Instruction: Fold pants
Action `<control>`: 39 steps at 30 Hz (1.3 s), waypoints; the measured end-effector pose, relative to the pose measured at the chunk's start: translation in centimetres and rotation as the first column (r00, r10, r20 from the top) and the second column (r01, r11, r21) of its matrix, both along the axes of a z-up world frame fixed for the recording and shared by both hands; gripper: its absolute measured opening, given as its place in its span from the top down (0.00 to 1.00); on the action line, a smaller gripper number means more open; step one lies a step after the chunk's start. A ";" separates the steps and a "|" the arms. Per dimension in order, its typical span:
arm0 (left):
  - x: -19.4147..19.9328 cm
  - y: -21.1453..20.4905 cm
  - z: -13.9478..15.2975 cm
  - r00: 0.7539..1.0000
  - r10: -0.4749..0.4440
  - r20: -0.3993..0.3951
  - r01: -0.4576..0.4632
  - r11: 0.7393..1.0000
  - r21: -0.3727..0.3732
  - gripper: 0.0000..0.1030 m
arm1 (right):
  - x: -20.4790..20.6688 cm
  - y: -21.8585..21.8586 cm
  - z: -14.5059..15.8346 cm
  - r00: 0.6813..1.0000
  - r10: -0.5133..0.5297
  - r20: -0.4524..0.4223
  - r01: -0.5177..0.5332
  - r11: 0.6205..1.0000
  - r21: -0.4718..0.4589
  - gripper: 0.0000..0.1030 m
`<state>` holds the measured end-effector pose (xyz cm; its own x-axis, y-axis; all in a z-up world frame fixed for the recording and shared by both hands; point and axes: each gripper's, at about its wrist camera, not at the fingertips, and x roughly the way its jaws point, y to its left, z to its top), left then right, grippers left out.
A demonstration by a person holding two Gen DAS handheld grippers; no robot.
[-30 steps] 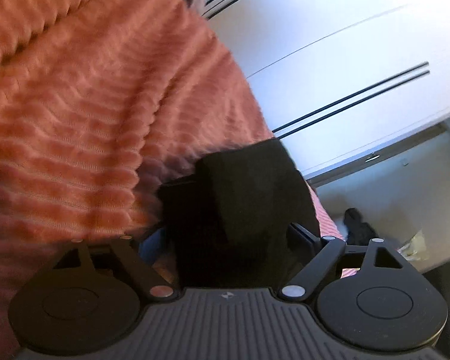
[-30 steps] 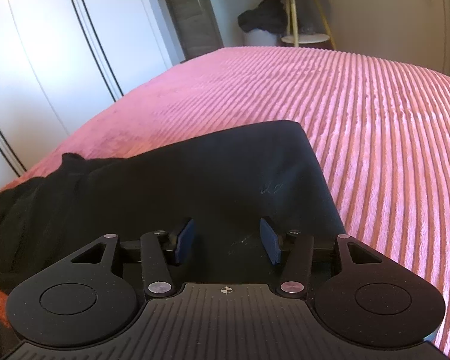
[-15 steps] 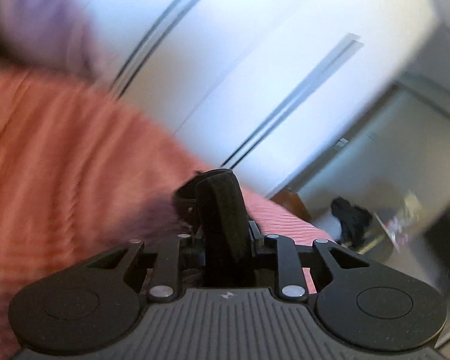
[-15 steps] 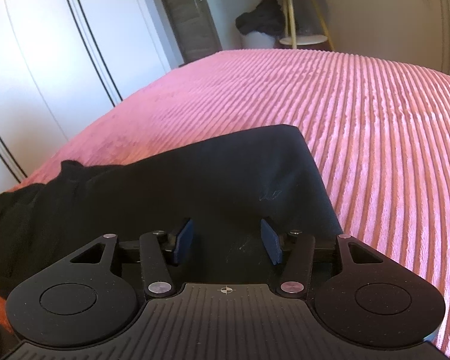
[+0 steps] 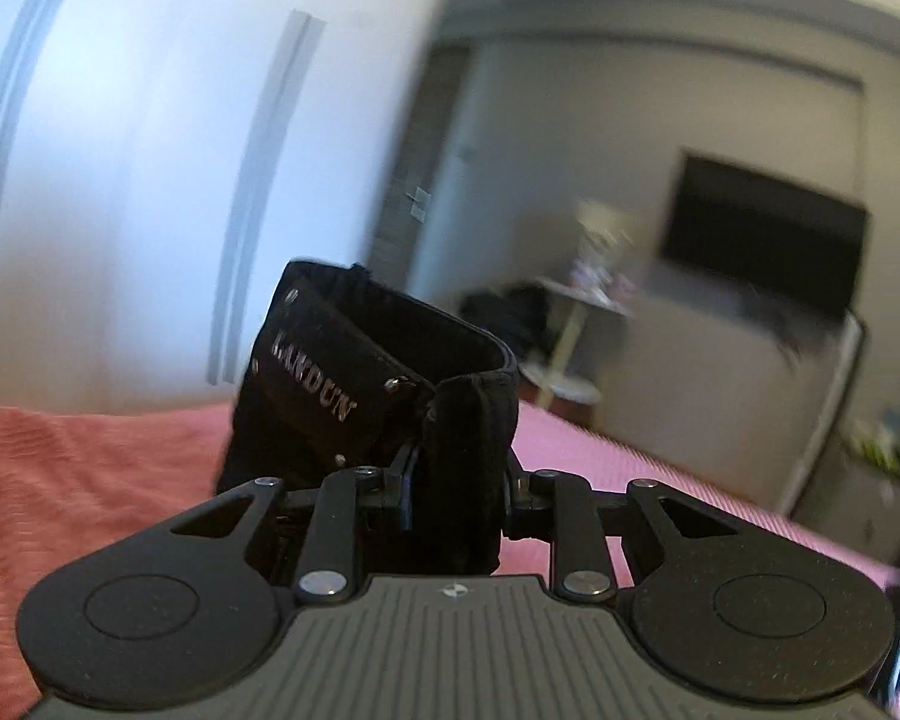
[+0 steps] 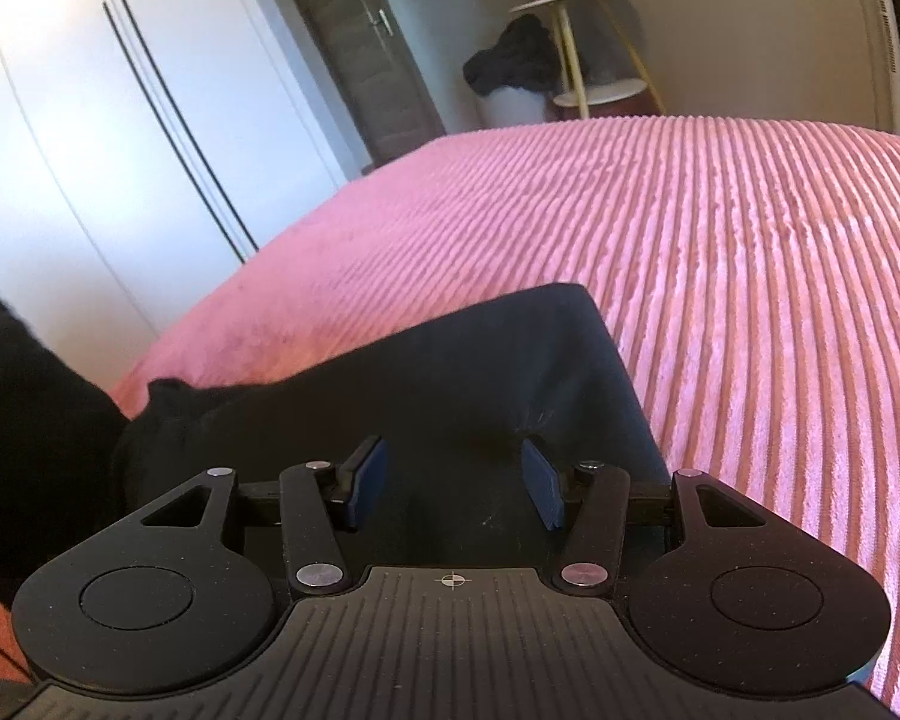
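Left gripper [image 5: 457,495]: clamping a thick fold of the black pants [image 5: 384,378] at the waistband, where a lettered patch is showing; it is holding that part up above the bed [image 5: 78,468].
Right gripper [image 6: 455,483]: standing about half open, its blue pads [image 6: 371,480] hovering over the dark fabric, gripping nothing.
Pants [image 6: 450,372]: lying flat on the pink ribbed bed [image 6: 720,252], a squared corner pointing toward the far edge, the rest trailing off toward the left edge.
Background: white wardrobe [image 6: 120,120], side table [image 6: 576,36].
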<state>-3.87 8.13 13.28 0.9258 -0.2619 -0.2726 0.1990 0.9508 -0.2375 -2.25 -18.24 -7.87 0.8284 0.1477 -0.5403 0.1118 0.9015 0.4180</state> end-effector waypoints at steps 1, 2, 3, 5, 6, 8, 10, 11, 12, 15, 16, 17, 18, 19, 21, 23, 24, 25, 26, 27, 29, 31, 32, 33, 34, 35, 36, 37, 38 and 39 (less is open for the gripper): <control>0.1 -1.3 -0.4 0.999 -0.031 -0.011 0.031 0.999 0.011 0.77 | -0.1 -0.3 0.0 1.000 -0.004 0.002 0.004 1.000 0.011 0.46; 0.3 -2.8 -1.0 0.997 -0.066 -0.026 0.067 0.998 0.014 0.76 | -0.2 -0.4 0.0 1.000 -0.005 0.004 0.005 1.000 0.022 0.45; 0.4 -4.0 -1.4 0.995 -0.095 -0.042 0.096 0.995 0.016 0.76 | -0.2 -0.6 0.0 1.000 -0.006 0.005 0.006 0.999 0.035 0.45; 0.7 -6.1 -2.5 0.984 -0.153 -0.088 0.154 0.988 0.006 0.76 | -0.2 -1.0 -0.2 1.000 -0.009 0.004 0.009 0.998 0.064 0.45; 1.1 -7.0 -3.2 0.978 -0.170 -0.124 0.172 0.985 0.004 0.76 | -0.2 -1.2 -0.2 1.000 -0.010 0.002 0.010 0.997 0.074 0.45; 2.1 -8.2 -4.5 0.959 -0.209 -0.189 0.211 0.977 -0.010 0.71 | 0.0 -1.4 -0.4 1.000 -0.011 -0.003 0.011 0.996 0.087 0.44; 2.3 -8.9 -5.2 0.936 -0.252 -0.245 0.250 0.967 -0.040 0.55 | 0.1 -1.5 -0.6 1.000 -0.012 -0.011 0.013 0.996 0.093 0.44; 2.6 -8.9 -5.6 0.927 -0.269 -0.261 0.261 0.963 -0.065 0.37 | 0.1 -1.6 -0.7 1.000 -0.012 -0.013 0.014 0.995 0.098 0.44; 2.5 -8.9 -5.6 0.930 -0.262 -0.258 0.253 0.965 -0.066 0.24 | 0.1 -1.7 -0.7 1.000 -0.012 -0.013 0.013 0.994 0.105 0.44; 2.1 -8.9 -4.9 0.938 -0.222 -0.267 0.221 0.975 -0.035 0.04 | 0.3 -1.8 -0.8 1.000 -0.001 -0.011 0.002 0.992 0.130 0.44; 2.3 -8.4 -4.5 0.938 -0.206 -0.280 0.205 0.978 -0.036 0.04 | 0.3 -1.8 -0.8 1.000 0.005 -0.010 -0.004 0.990 0.138 0.44; 2.4 -7.9 -4.5 0.938 -0.173 -0.300 0.172 0.985 -0.030 0.04 | 0.3 -1.8 -0.8 1.000 0.018 -0.009 -0.016 0.988 0.151 0.43; 2.5 -7.6 -4.4 0.938 -0.141 -0.318 0.141 0.990 -0.023 0.04 | 0.4 -1.7 -0.9 0.999 0.033 -0.009 -0.032 0.985 0.168 0.43; 2.5 -6.8 -4.7 0.935 -0.103 -0.340 0.105 0.994 -0.012 0.04 | 0.5 -1.7 -1.0 0.998 0.058 -0.010 -0.055 0.979 0.196 0.41; 3.3 -5.2 -5.6 0.925 -0.026 -0.379 0.031 0.999 0.008 0.04 | 0.7 -1.5 -1.2 0.995 0.102 -0.014 -0.095 0.965 0.244 0.38; 3.9 -3.6 -6.3 0.905 0.040 -0.423 -0.038 0.999 0.014 0.04 | 0.8 -1.1 -1.3 0.990 0.137 -0.021 -0.127 0.955 0.268 0.32; 3.7 -2.4 -6.7 0.896 0.062 -0.440 -0.065 0.998 0.008 0.04 | 0.7 -0.9 -1.2 0.988 0.151 -0.022 -0.140 0.955 0.260 0.31; 3.9 -1.7 -6.9 0.886 0.085 -0.457 -0.091 0.996 0.008 0.04 | 0.7 -0.7 -1.2 0.986 0.163 -0.025 -0.152 0.955 0.256 0.29; 3.9 -1.0 -7.2 0.875 0.116 -0.470 -0.122 0.992 0.018 0.04 | 0.7 -0.4 -1.3 0.984 0.174 -0.030 -0.161 0.953 0.257 0.29; 3.9 -0.3 -7.5 0.867 0.141 -0.478 -0.145 0.989 0.028 0.04 | 0.6 -0.2 -1.3 0.982 0.186 -0.032 -0.171 0.950 0.261 0.29; 3.9 0.6 -8.0 0.857 0.180 -0.483 -0.182 0.982 0.043 0.04 | 0.7 0.3 -1.3 0.976 0.217 -0.037 -0.198 0.939 0.281 0.26; 4.2 1.6 -8.7 0.844 0.208 -0.495 -0.213 0.976 0.047 0.04 | 0.8 0.8 -1.5 0.965 0.258 -0.051 -0.230 0.922 0.313 0.22; 4.0 2.3 -9.3 0.836 0.221 -0.501 -0.229 0.972 0.047 0.04 | 1.0 1.2 -1.7 0.960 0.274 -0.064 -0.239 0.914 0.328 0.21; 3.9 2.7 -9.7 0.829 0.241 -0.505 -0.248 0.967 0.055 0.04 | 1.1 1.4 -1.9 0.956 0.284 -0.078 -0.243 0.910 0.337 0.21; 4.0 3.0 -10.2 0.819 0.273 -0.504 -0.271 0.959 0.079 0.04 | 1.4 1.7 -2.1 0.951 0.296 -0.092 -0.248 0.904 0.347 0.20; 3.8 3.4 -10.4 0.818 0.283 -0.502 -0.281 0.956 0.082 0.04 | 1.5 1.9 -2.2 0.946 0.306 -0.104 -0.252 0.899 0.358 0.20; 3.9 3.6 -10.5 0.814 0.280 -0.509 -0.287 0.956 0.066 0.04 | 1.5 2.0 -2.3 0.945 0.308 -0.109 -0.250 0.897 0.365 0.19; 3.9 3.9 -10.7 0.810 0.270 -0.520 -0.291 0.956 0.043 0.04 | 1.7 2.2 -2.4 0.944 0.310 -0.111 -0.249 0.892 0.377 0.17; 4.0 4.1 -10.8 0.810 0.267 -0.522 -0.292 0.956 0.034 0.04 | 1.9 2.3 -2.5 0.943 0.313 -0.112 -0.246 0.884 0.397 0.15; 4.1 4.2 -10.9 0.811 0.267 -0.520 -0.295 0.955 0.031 0.04 | 2.0 2.4 -2.6 0.943 0.314 -0.113 -0.243 0.878 0.412 0.14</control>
